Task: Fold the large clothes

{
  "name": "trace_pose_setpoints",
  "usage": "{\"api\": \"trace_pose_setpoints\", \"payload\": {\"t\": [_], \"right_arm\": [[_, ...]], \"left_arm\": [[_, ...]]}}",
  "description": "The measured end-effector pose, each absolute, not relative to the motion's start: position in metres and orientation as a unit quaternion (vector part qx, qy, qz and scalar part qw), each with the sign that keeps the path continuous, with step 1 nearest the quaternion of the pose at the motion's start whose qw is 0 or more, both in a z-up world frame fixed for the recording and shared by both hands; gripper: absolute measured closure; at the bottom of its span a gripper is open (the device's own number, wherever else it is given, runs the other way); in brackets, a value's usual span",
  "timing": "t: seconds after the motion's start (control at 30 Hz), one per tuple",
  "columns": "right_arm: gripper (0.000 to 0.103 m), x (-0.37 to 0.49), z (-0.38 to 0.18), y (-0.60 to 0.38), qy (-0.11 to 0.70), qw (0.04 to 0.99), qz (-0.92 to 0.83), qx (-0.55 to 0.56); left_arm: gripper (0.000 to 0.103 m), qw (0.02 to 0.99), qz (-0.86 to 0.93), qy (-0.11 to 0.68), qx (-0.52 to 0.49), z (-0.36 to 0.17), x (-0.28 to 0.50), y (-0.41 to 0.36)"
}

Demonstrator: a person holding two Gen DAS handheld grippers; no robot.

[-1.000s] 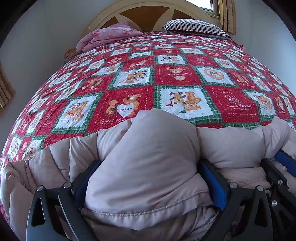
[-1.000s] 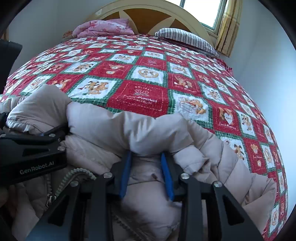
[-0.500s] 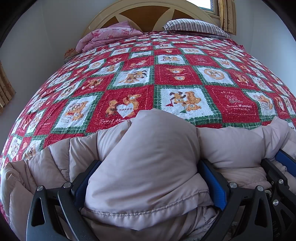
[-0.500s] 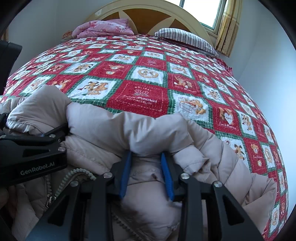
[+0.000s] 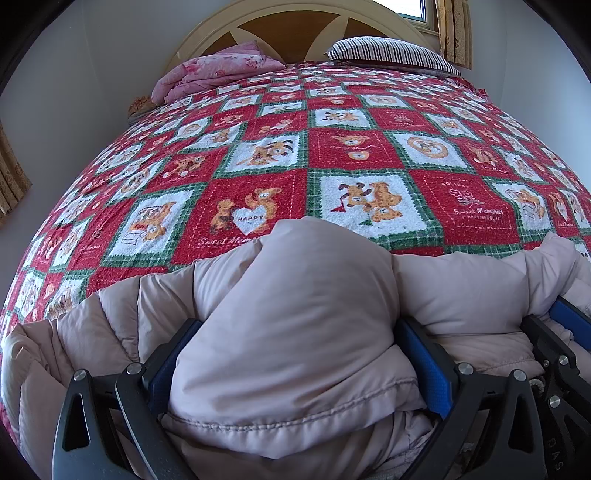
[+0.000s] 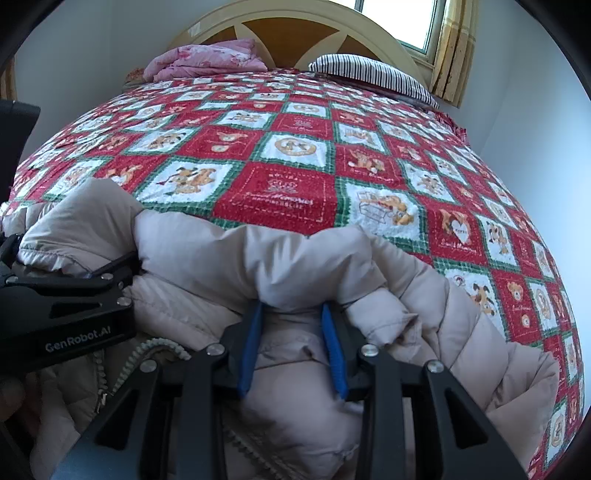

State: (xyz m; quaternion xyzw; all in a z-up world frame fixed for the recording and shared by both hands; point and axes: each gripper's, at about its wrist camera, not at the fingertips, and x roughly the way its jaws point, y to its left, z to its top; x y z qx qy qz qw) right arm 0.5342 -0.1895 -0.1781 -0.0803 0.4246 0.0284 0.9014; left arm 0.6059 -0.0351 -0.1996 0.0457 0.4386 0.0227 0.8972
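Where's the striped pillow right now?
The striped pillow lies at the far end of the bed, right of the pink folded quilt, against the headboard near the window.

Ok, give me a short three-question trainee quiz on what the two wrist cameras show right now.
1. True or false: the left gripper is clamped on a bunch of the beige puffer jacket.
2. Which pillow lies on the window side of the headboard? A) striped pillow B) pink floral bedding
3. What lies under the jacket?

Key: 1 true. 2 A. 3 The red and green teddy-bear quilt.
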Motion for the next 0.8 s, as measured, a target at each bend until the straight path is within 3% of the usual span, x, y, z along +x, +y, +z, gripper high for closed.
{"api": "trace_pose_setpoints", "payload": {"t": [0.47,0.6,0.63,0.67,0.73,0.8], "right_arm": [[0.065,0.536,-0.177,-0.192,0.427,0.901,0.036,-0.066],[0.062,0.536,-0.173,-0.197,0.429,0.901,0.051,-0.048],[0.055,0.537,-0.171,-0.200,0.432,0.899,0.063,-0.040],[0.036,0.536,-0.164,-0.205,0.436,0.895,0.087,-0.032],[0.008,0.526,-0.148,-0.211,0.416,0.903,0.097,-0.036],[0.007,0.506,-0.123,-0.221,0.376,0.921,0.087,-0.057]], "left_arm": [[0.000,0.896,0.029,0.440,0.052,-0.199,0.607,-0.039],[0.001,0.900,0.012,0.435,0.036,-0.175,0.597,-0.032],[0.001,0.909,0.009,0.415,0.034,-0.158,0.588,-0.028],[0.001,0.915,0.002,0.403,0.031,-0.146,0.580,-0.026],[0.001,0.927,-0.017,0.374,0.028,-0.119,0.557,-0.022],[0.001,0.934,-0.029,0.355,0.023,-0.096,0.527,-0.015]]}}
